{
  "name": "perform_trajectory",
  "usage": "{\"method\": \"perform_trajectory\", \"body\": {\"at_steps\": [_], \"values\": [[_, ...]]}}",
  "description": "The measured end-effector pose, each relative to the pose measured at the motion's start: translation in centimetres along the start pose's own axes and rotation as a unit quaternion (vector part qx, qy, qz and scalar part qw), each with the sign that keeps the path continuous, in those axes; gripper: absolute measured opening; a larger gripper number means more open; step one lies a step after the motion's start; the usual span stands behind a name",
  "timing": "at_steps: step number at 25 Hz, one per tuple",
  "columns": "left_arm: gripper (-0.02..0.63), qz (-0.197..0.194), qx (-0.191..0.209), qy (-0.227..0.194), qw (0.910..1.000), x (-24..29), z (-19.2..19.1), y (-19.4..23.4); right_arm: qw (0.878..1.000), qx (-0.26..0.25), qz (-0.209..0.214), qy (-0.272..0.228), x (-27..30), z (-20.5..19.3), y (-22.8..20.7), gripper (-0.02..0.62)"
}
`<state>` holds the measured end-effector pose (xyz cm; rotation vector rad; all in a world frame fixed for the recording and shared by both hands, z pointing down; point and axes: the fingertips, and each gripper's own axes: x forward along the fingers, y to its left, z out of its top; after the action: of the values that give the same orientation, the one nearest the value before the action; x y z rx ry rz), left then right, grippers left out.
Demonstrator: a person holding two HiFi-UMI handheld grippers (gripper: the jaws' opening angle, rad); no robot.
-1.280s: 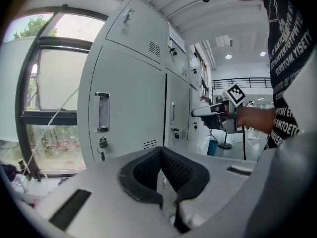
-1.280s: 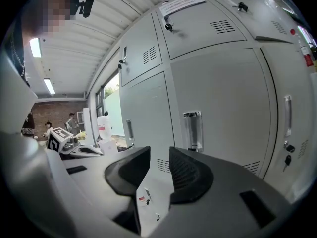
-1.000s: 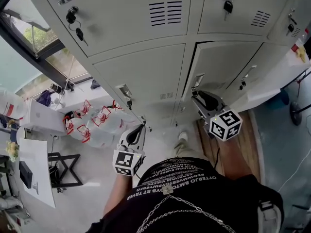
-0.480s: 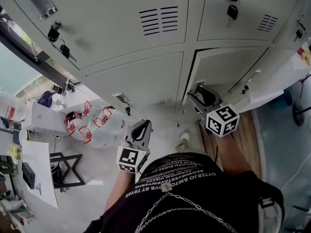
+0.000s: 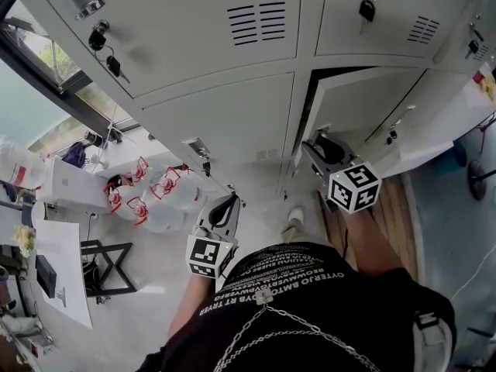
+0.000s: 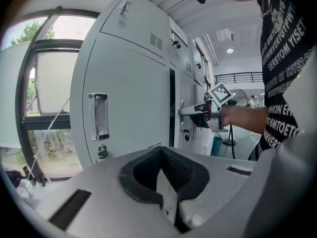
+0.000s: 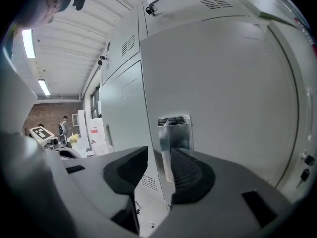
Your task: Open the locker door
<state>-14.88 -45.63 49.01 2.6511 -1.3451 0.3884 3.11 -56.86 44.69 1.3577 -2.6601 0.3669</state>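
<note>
The grey locker door [image 5: 364,99] in the lower row stands ajar, with a dark gap along its left edge. My right gripper [image 5: 314,147] straddles that edge at the chrome handle [image 7: 174,130]. One pad lies in the handle recess and the other behind the door edge [image 7: 148,133]. Its jaws have just been closing, with the door edge between them. The left gripper view shows the right gripper [image 6: 182,112] reaching to the door from the side. My left gripper [image 5: 229,201] hangs in front of the neighbouring locker, its pads together on nothing [image 6: 161,151].
Closed lockers surround the door, two of them with keys [image 5: 115,64] [image 5: 364,10] hanging in their locks. The left-hand locker has a chrome handle [image 6: 98,115]. To the left are a window [image 5: 46,60], red-printed plastic bags [image 5: 147,196] and a black stool [image 5: 105,266].
The dark gap at the door's left edge has widened. My right gripper has drawn back a little with the door. The left gripper has stayed where it was.
</note>
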Motion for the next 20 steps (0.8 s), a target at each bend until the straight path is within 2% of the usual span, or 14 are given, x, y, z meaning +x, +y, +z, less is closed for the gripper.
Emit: {"method": "perform_trajectory", "body": {"at_steps": [2, 9, 12, 14, 17, 20], "values": [[0.005, -0.006, -0.002, 0.0, 1.0, -0.5, -0.4, -0.6, 1.0, 0.0, -0.012, 0.001, -1.1, -0.3, 0.0, 0.109], [0.005, -0.045, -0.01, 0.005, 0.9989, -1.6, -2.5, -3.6, 0.999, -0.011, -0.028, 0.013, -5.3, -1.6, 0.7, 0.11], [0.005, -0.061, -0.011, 0.003, 0.9981, -1.8, -3.0, -4.6, 1.0, -0.003, -0.012, 0.023, -6.8, -2.1, 0.8, 0.117], [0.005, -0.074, -0.011, 0.005, 0.9972, -1.7, -3.2, -5.3, 0.999, 0.007, -0.012, 0.031, -7.9, -2.5, 0.5, 0.133], [0.005, -0.096, -0.005, 0.004, 0.9954, -1.1, -3.1, -6.3, 0.998, 0.011, -0.042, 0.035, -10.0, -2.9, -0.3, 0.196], [0.005, -0.109, 0.0, 0.003, 0.994, -0.1, -2.7, -6.9, 0.998, 0.015, -0.057, 0.03, -11.5, -3.3, -0.8, 0.217]]}}
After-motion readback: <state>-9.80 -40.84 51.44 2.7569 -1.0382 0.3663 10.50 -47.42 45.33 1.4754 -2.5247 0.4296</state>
